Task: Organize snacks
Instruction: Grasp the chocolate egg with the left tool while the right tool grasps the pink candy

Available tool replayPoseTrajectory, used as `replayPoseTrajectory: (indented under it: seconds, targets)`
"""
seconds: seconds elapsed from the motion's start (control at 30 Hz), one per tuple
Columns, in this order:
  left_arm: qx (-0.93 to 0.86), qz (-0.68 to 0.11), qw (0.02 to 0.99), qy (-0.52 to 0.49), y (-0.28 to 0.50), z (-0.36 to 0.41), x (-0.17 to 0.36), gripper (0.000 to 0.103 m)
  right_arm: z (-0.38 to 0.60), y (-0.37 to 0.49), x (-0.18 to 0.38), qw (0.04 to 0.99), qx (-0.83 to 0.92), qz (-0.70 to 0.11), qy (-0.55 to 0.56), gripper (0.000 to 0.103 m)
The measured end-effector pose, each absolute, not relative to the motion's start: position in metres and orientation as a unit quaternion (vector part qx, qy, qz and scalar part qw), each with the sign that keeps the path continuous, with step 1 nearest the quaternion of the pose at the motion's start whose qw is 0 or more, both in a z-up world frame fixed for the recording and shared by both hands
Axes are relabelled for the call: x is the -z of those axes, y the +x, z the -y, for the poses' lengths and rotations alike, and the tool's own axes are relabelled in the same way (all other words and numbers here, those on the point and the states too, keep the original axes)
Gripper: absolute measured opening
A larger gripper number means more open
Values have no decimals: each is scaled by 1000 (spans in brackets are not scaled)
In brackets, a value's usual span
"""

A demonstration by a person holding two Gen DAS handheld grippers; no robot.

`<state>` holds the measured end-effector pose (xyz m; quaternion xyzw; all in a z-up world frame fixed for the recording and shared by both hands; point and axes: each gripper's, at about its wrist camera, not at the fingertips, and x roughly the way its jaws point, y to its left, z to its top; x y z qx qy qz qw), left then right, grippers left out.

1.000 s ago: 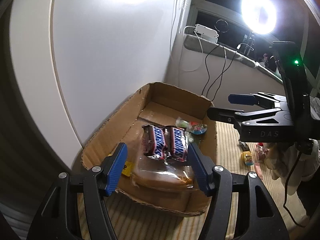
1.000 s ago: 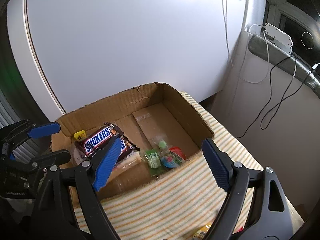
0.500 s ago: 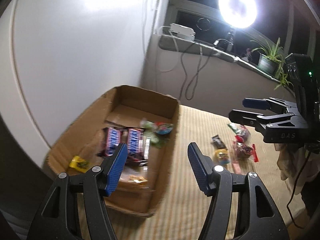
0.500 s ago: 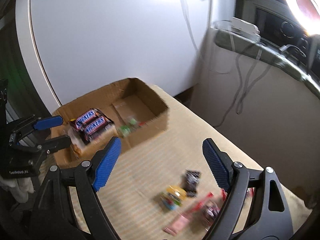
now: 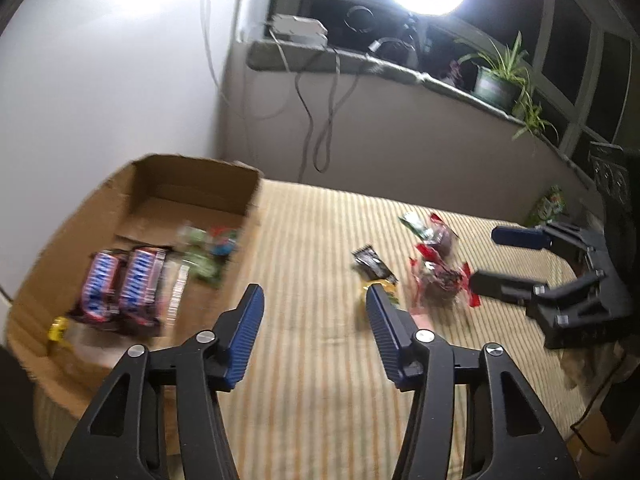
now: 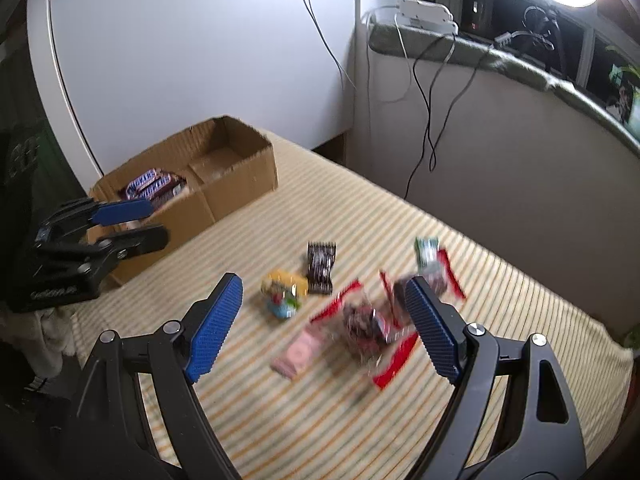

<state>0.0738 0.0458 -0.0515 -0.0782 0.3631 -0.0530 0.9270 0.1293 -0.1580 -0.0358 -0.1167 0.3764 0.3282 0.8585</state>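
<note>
Loose snacks: I see a blurred cluster on the striped yellow-and-cream tablecloth (image 6: 320, 208): clear red-edged packets (image 6: 366, 330), pink wrapper (image 6: 298, 354), yellow-and-blue packet (image 6: 282, 294), dark ridged wrapper (image 6: 320, 266), green packet (image 6: 426, 252).
Box: my open brown cardboard box (image 5: 132, 216) sits well apart from them, holding two chocolate bars in dark wrappers (image 5: 120, 286) and small green sweets (image 5: 204, 258).
Left gripper (image 5: 314, 322): I hold it with jaws apart and nothing between them, above the cloth beside the box.
Right gripper (image 6: 324, 312): I hold it with jaws wide apart, empty, over the cluster.

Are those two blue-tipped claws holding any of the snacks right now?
No. The left gripper and the right gripper are both open and empty; the loose snacks lie on the striped cloth.
</note>
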Motion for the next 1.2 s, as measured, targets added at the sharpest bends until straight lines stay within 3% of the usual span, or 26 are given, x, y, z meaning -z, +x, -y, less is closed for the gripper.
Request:
replayPoseTrajectory:
  seconds: [0.17,0.23,0.43,0.93,1.13,1.2]
  targets:
    - [81,-385,916,-74,86,-25,63,46,158,117,61,843,-337,-402,-118,82]
    - [88,-395,912,-70,92,-18,68,43,156,113,72,835,-341,-414,-120,70]
    - [108,-421,899,-61,110,-2,82,41,146,120,98,818,-336,-452,-118,46]
    - [122,-447,884,-64,136,5,99,41,131,129,110,818,-310,-466,-132,42]
    - [128,-453,880,-58,140,12,105,41,129,131,109,822,-297,-462,-149,28]
    - [126,-452,881,-52,141,14,106,34,128,133,110,823,-292,-462,-153,23]
